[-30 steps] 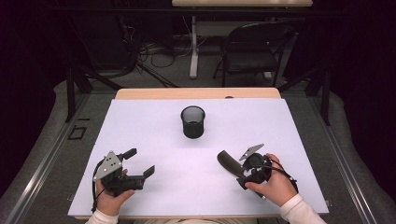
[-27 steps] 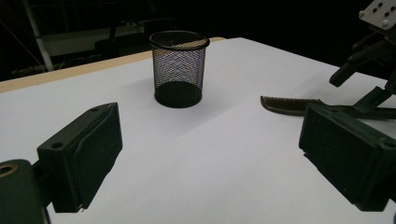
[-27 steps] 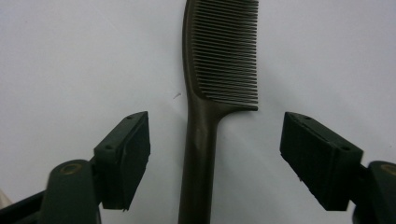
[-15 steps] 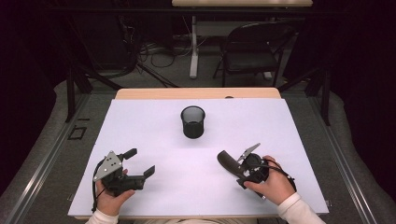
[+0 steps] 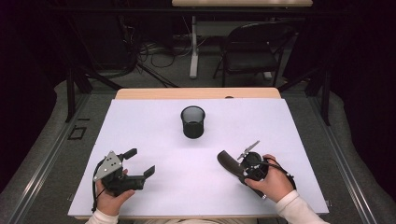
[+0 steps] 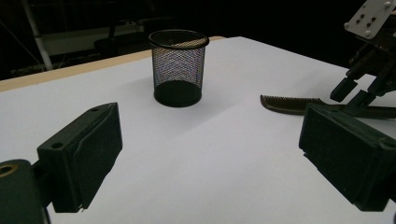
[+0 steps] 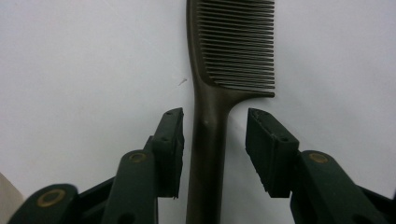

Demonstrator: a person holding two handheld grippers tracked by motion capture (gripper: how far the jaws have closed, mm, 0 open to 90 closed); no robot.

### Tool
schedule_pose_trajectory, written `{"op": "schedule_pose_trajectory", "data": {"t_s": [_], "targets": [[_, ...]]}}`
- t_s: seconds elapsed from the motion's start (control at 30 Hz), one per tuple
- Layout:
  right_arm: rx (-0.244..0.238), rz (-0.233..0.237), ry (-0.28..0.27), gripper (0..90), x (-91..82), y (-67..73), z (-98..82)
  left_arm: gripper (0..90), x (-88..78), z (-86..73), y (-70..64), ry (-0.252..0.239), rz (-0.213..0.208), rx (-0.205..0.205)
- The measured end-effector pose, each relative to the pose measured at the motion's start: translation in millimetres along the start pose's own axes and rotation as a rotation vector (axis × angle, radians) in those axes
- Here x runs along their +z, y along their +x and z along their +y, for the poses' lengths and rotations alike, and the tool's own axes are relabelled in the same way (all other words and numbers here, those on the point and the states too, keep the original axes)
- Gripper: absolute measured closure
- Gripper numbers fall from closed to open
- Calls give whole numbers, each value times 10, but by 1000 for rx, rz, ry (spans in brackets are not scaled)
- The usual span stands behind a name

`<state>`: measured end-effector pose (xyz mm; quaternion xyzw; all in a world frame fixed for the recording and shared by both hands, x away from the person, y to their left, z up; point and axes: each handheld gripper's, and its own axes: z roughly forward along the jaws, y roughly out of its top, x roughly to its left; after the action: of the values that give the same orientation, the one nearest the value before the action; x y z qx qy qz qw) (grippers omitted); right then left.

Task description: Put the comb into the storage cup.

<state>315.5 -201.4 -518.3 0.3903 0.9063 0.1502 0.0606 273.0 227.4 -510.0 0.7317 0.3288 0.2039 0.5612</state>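
Nearest the person, the right gripper (image 7: 214, 154) points down at a dark comb (image 7: 219, 93) lying flat on the white table (image 5: 289, 126), well short of the mesh pen cup (image 5: 193, 121) and off to its right. Its jaws have just been closing and now straddle the comb's handle just below the teeth; a gap shows on both sides, wider on one, so nothing is clamped yet. The step in hand looks like the pick-up of the comb. To do it well, the gripper should shift a little so the handle sits midway between the pads, stay low enough that they catch its thin edges instead of sliding over them, and close squarely so the comb does not twist or skid on the smooth sheet. To the cup's near left, the left gripper (image 5: 140, 163) rests spread wide and empty, aimed toward the cup. Farthest off, the cup stands upright and empty near the table's middle, well apart from both grippers.
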Motion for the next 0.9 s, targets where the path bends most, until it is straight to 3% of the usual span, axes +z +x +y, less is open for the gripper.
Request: {"op": "schedule_pose_trajectory", "data": {"t_s": [0.2,0.43,0.63,0.73,0.77,0.9], "targets": [[-15,2,1,626,25,6,-2,62,-1,0,-1,0,0,0],[-15,-3,47,641,49,2,-8,62,0,-1,0,1,0,1],[-6,-4,34,640,81,-6,-22,62,2,-2,0,3,0,2],[-4,-3,58,649,69,-5,-17,62,2,-2,0,3,0,2],[-1,-2,34,653,89,-6,-25,62,1,-2,0,2,0,1],[-2,-1,36,663,94,-6,-27,62,1,-2,0,1,1,0]]}}
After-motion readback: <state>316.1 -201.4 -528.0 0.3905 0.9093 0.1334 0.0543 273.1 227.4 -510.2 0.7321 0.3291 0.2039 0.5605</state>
